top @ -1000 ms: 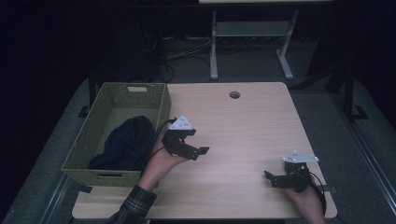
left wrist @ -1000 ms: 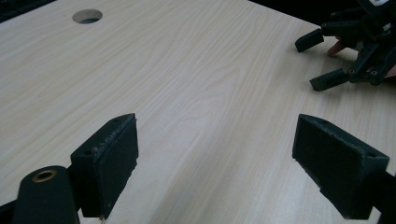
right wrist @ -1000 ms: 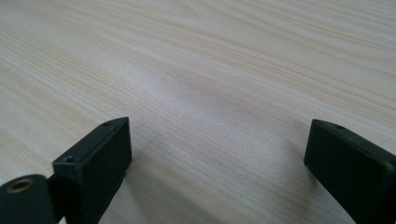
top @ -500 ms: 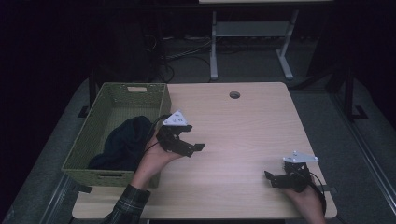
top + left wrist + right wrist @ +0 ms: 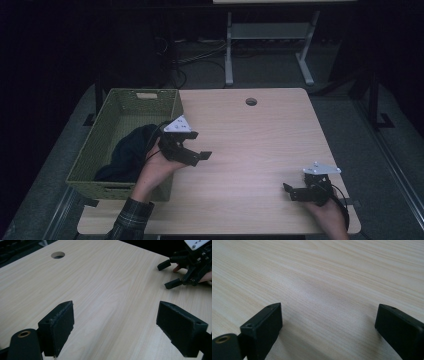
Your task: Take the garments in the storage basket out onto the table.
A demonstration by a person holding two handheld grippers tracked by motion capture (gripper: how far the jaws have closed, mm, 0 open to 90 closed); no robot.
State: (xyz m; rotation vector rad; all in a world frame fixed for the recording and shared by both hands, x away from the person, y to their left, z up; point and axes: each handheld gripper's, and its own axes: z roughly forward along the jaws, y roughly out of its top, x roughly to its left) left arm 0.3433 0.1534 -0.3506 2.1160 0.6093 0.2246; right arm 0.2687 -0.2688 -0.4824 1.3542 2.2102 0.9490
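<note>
right gripper (image 5: 299,190) parked lower right of table (image 5: 260,145), jaws spread, nothing in them. left gripper (image 5: 192,152) also spread and empty, has drifted up-left toward green basket (image 5: 125,102) over last second. dark cloth (image 5: 127,152) sits inside basket, left of frame, looks like next grab

The dark cloth (image 5: 127,155) in the green basket (image 5: 145,102), left of frame, was partly hidden behind the left hand (image 5: 155,172).

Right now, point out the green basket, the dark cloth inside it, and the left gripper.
green basket (image 5: 141,95): high view, far rim by the handle slot.
dark cloth (image 5: 129,152): high view, middle of the bundle.
left gripper (image 5: 198,146): high view, midway between its open fingertips.
</note>
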